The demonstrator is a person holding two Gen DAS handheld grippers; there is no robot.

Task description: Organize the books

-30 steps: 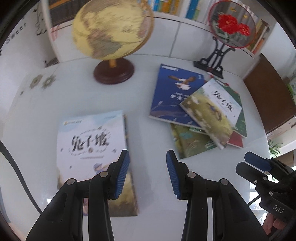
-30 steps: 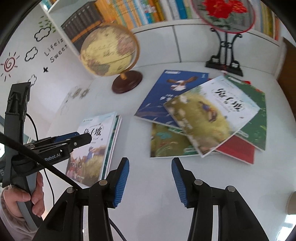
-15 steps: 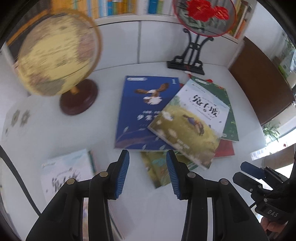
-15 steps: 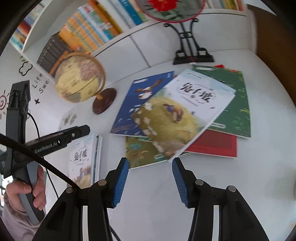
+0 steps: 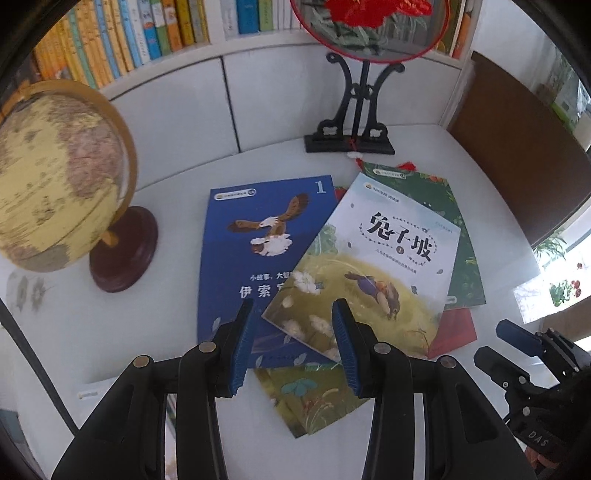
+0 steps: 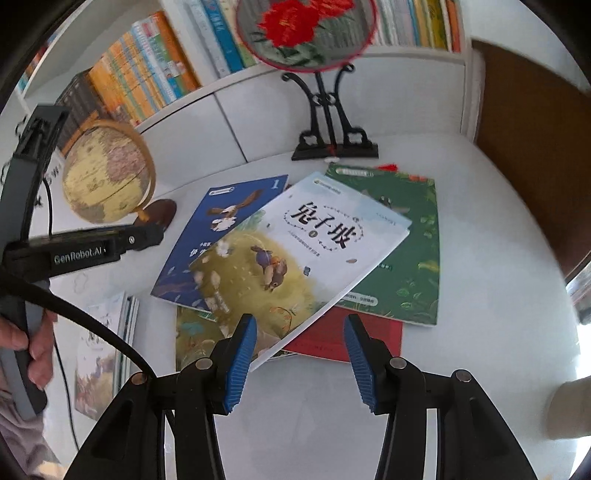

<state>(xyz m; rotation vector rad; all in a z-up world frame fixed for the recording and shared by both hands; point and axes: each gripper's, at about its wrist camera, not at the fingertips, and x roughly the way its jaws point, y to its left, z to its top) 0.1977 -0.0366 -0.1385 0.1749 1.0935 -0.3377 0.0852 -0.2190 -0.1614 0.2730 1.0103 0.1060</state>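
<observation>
On the white bench the top book looks thin, light and floppy, best pinched at its overhanging near corner by the spread, empty right claw; left claw likewise spread.

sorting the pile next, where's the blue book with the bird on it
In the left wrist view the blue book lies flat on the table, right of the globe, its right side under the pale rabbit book.

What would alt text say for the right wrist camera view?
An untidy pile of books lies on a white table, a pale rabbit-cover book on top, seen between the open blue jaws of the right gripper. Behind stand a globe and a red-flower fan.
</observation>
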